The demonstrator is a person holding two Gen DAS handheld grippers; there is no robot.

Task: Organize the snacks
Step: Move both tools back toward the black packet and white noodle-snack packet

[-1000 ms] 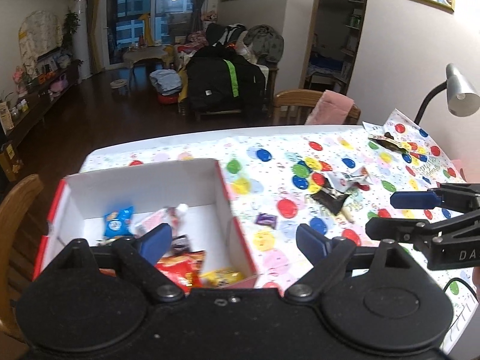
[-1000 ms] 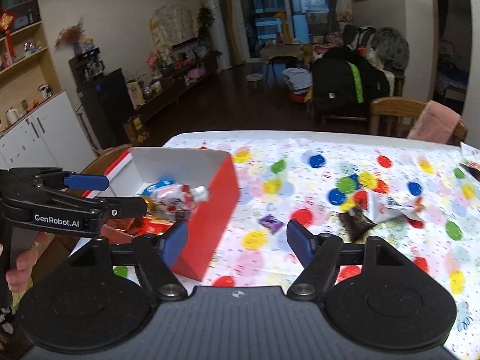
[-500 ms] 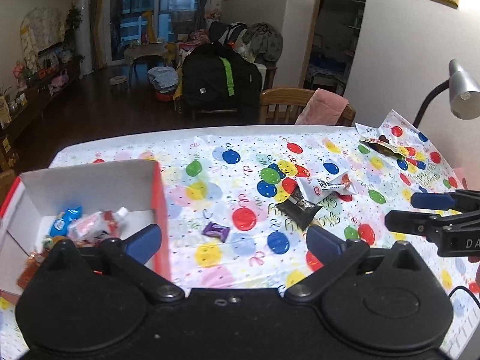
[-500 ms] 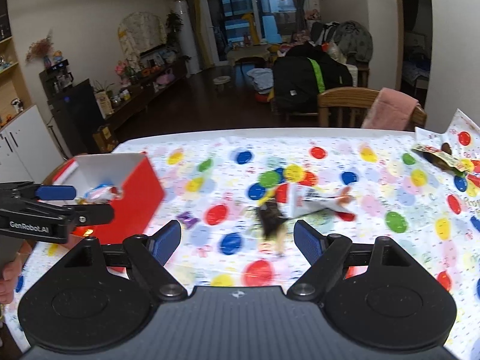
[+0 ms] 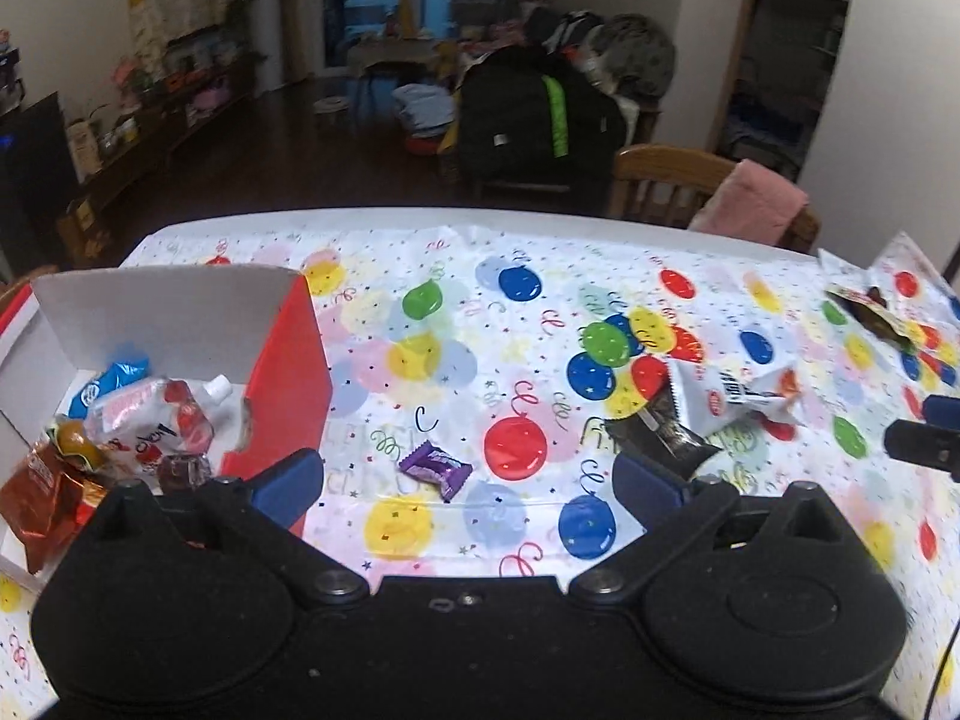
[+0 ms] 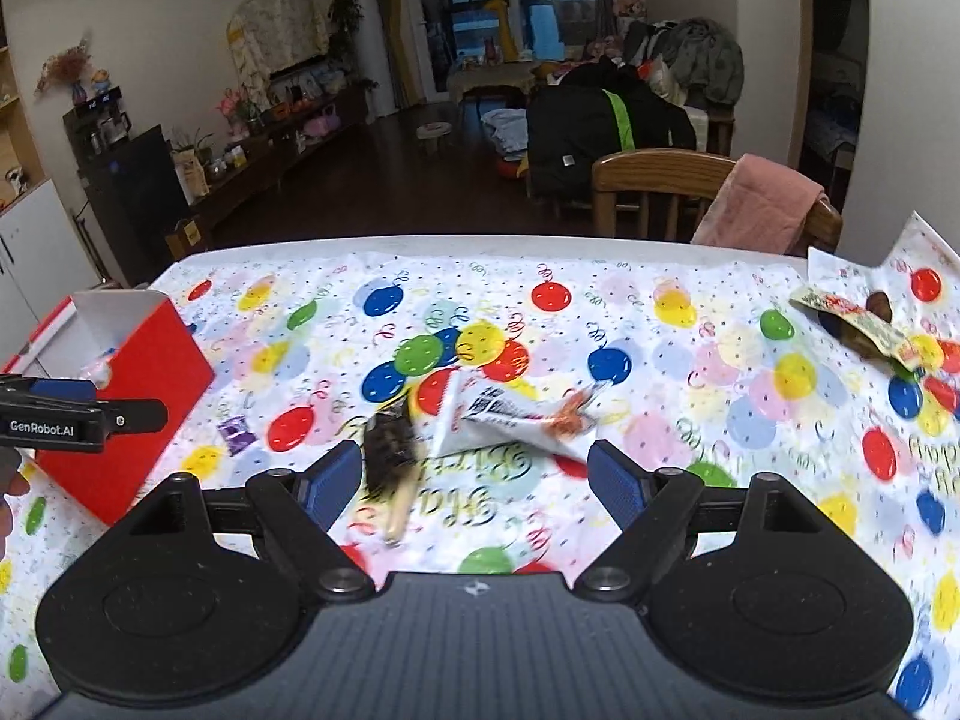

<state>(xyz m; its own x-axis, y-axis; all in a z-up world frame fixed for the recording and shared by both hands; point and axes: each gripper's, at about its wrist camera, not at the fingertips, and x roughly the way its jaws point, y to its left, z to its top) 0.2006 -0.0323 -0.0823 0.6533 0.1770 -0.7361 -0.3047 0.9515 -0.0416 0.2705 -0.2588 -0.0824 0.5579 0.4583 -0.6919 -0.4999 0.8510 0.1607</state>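
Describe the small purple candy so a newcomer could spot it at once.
Start at the red box on the balloon-print tablecloth. Just right of it lies the purple candy, alone on the cloth. It is the smallest wrapper, and the only purple one.

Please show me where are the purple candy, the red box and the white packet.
purple candy [image 5: 436, 468], left wrist view, middle of wrapper.
red box [image 5: 294, 372], left wrist view, red outer side wall.
white packet [image 6: 498, 420], right wrist view, printed white middle part.
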